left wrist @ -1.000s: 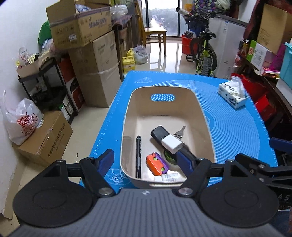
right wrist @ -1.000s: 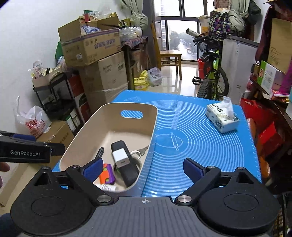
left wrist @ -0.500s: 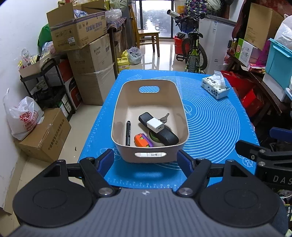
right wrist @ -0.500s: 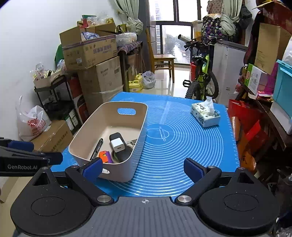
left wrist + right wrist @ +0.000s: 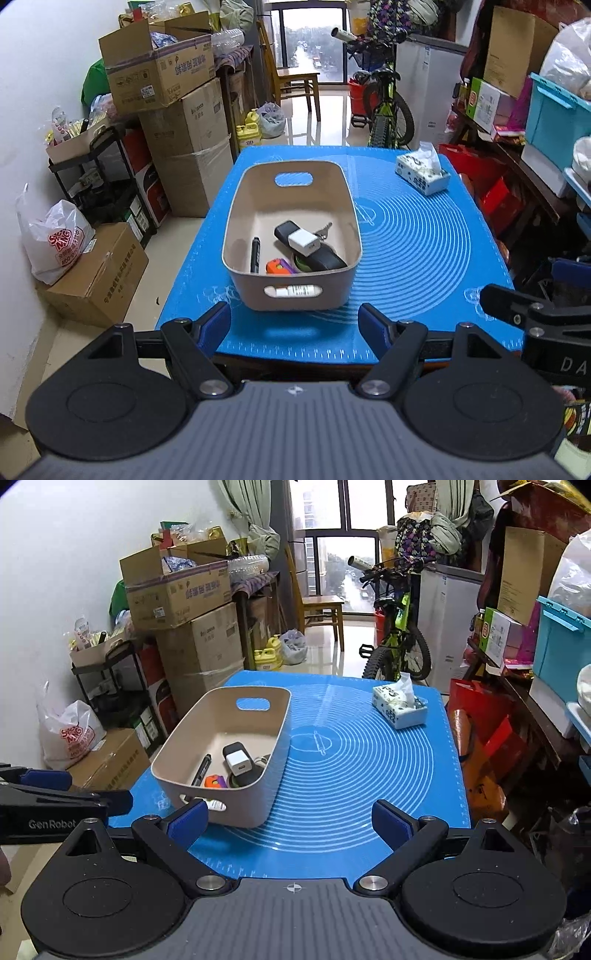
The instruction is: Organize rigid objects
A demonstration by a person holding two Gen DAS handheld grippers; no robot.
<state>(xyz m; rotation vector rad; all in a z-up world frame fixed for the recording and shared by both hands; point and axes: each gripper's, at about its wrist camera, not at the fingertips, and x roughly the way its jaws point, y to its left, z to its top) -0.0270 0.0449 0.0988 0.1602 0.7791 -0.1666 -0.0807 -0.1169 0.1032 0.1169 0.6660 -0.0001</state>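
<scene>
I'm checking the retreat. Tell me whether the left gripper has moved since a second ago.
Yes. The left gripper has backed away from the beige bin: its jaws once flanked the bin's near end, now they sit before the blue mat's front edge.

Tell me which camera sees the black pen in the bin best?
The left wrist view: the pen lies in the bin with nearly all its length showing. In the right wrist view the bin's near wall hides the pen's lower end.

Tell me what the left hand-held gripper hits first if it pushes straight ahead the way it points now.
Probably the near wall of the beige bin, centred between the open fingers of the left hand-held gripper; depth is uncertain, so it might meet the blue mat first.
</scene>
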